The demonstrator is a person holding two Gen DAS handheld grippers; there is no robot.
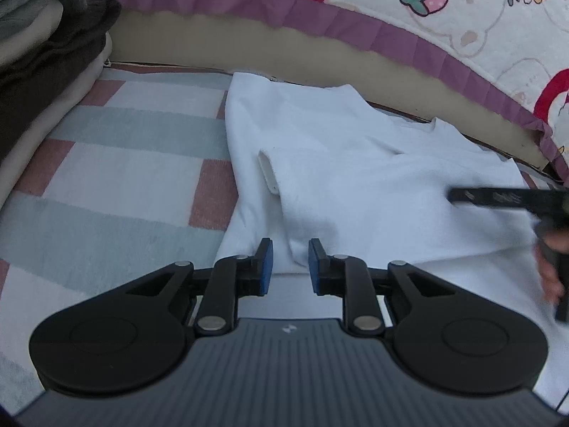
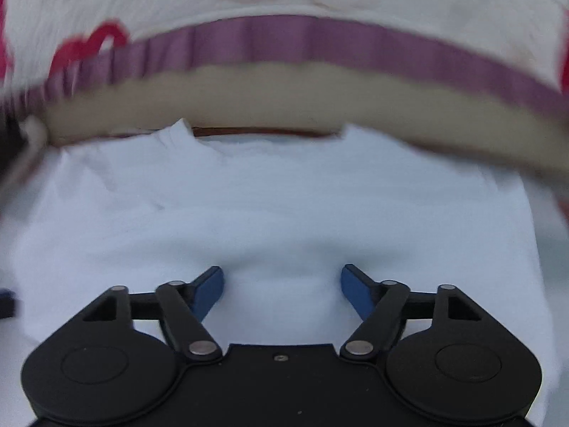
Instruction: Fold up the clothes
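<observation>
A white T-shirt (image 1: pixel 355 178) lies spread on a checked blanket (image 1: pixel 106 178), its neckline toward the bed side; a small white tab (image 1: pixel 267 172) shows near its left fold. My left gripper (image 1: pixel 291 249) sits at the shirt's near left edge, its blue pads a little apart on either side of a raised ridge of the cloth, not visibly pressing it. My right gripper (image 2: pixel 281 274) hovers wide open over the middle of the white T-shirt (image 2: pixel 284 213), with only flat cloth under its jaws. In the left wrist view the right gripper (image 1: pixel 512 195) appears blurred at the right edge, with a hand (image 1: pixel 551 277) behind it.
A stack of folded grey, beige and dark clothes (image 1: pixel 42 53) rises at the far left. Behind the shirt runs a beige mattress side (image 1: pixel 249 46) under a printed quilt with a purple frill (image 1: pixel 355 32). The right wrist view is motion-blurred.
</observation>
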